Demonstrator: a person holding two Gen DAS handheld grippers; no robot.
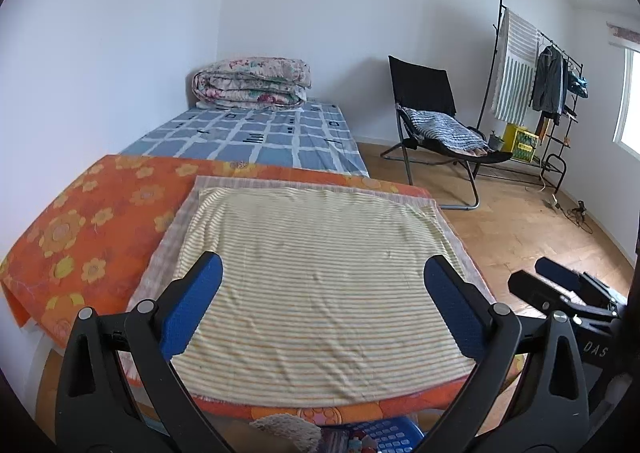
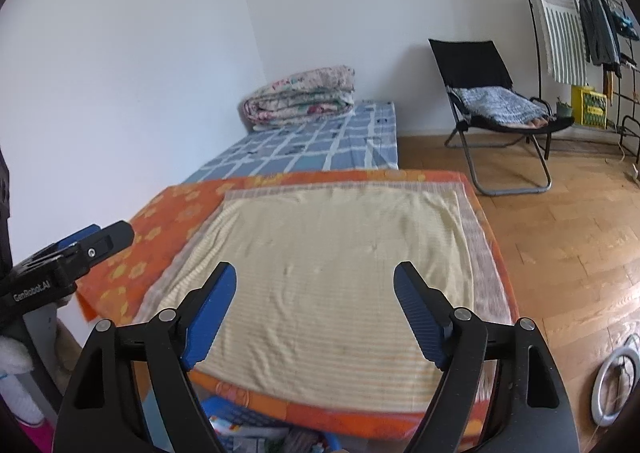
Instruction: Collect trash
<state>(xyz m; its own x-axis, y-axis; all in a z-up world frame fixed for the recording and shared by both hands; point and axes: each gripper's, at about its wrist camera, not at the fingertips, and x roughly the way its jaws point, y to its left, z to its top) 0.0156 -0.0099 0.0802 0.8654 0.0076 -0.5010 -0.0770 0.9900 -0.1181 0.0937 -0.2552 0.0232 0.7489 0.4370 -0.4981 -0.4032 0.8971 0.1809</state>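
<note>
My left gripper [image 1: 322, 273] is open and empty, held above a yellow striped towel [image 1: 320, 277] that lies flat on an orange flowered cloth [image 1: 92, 229]. My right gripper [image 2: 315, 281] is open and empty over the same towel [image 2: 340, 273]. The right gripper also shows at the right edge of the left wrist view [image 1: 560, 285], and the left gripper at the left edge of the right wrist view [image 2: 80, 245]. No loose trash shows on the towel. A blue plastic basket [image 1: 380, 435] with mixed items sits under the front edge, partly hidden.
A bed with a blue checked sheet [image 1: 260, 133] and a folded floral quilt [image 1: 252, 83] lies beyond. A black folding chair [image 1: 436, 121] and a clothes rack [image 1: 540, 85] stand on the wooden floor at right. A white ring [image 2: 616, 385] lies on the floor.
</note>
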